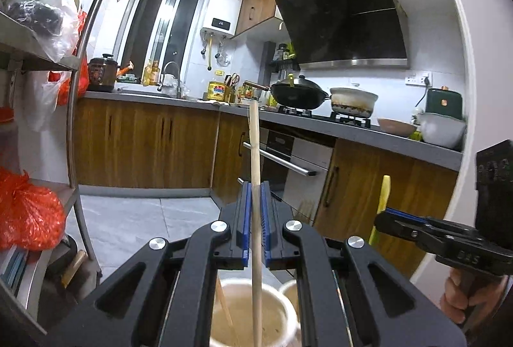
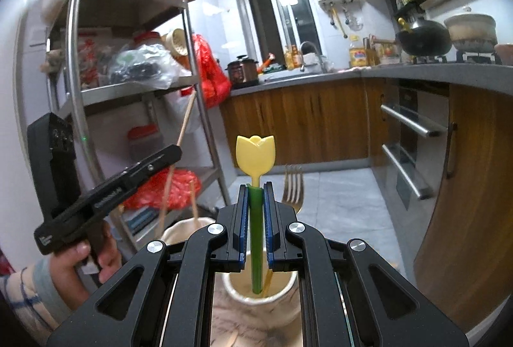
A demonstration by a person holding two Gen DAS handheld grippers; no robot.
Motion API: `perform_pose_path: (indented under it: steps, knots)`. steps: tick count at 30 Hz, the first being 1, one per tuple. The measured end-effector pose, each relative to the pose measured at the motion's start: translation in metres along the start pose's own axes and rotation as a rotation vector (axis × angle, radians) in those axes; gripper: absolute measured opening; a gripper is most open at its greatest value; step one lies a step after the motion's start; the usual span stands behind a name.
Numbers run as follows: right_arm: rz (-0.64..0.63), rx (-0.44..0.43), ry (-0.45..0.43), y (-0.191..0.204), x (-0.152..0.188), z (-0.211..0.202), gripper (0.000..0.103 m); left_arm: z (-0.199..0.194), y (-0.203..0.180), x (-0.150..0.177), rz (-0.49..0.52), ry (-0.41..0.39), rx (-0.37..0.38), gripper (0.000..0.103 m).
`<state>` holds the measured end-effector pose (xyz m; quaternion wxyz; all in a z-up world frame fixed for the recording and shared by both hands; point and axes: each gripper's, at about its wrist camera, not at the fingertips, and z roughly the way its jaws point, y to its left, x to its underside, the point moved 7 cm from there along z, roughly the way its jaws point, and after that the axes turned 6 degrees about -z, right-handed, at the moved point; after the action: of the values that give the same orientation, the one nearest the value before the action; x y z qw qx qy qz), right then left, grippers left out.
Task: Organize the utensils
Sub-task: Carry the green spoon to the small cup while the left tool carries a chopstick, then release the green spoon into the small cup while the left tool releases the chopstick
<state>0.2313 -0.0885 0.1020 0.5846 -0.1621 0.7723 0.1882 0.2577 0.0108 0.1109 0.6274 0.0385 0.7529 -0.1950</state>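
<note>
The left gripper (image 1: 256,196) is clamped on 1 wooden chopstick (image 1: 255,154) standing over a cream holder (image 1: 279,299), the stick's lower end blurred inside. The right gripper (image 2: 256,196) pinches the green stem of a yellow tulip-topped utensil (image 2: 255,154) above a marbled cup (image 2: 256,302). Its working end is hidden in the cup, and a fork (image 2: 293,183) behind is half covered.

Pale matt wooden chopstick (image 1: 255,154); glossy plastic tulip utensil (image 2: 256,186) (yellow head); shiny metal fork (image 2: 293,186).
</note>
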Motion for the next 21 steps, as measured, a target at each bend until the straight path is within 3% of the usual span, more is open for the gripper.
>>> perform_pose_path:
  steps: [6, 10, 14, 21]
  knots:
    - [0.006, 0.015, 0.017, -0.007, 0.011, 0.019, 0.010, 0.015, 0.002, 0.010, 0.027, -0.004, -0.019, 0.002]
    - [0.013, 0.007, 0.050, -0.006, 0.026, 0.032, 0.010, 0.024, 0.006, 0.030, 0.031, 0.064, -0.014, 0.000]
    - [0.004, 0.006, 0.064, -0.005, 0.032, 0.035, 0.010, 0.017, 0.016, 0.042, 0.023, 0.070, -0.023, 0.000]
    - [0.005, 0.020, 0.110, -0.006, 0.043, 0.046, 0.010, -0.008, 0.026, 0.030, 0.007, 0.041, -0.024, 0.000]
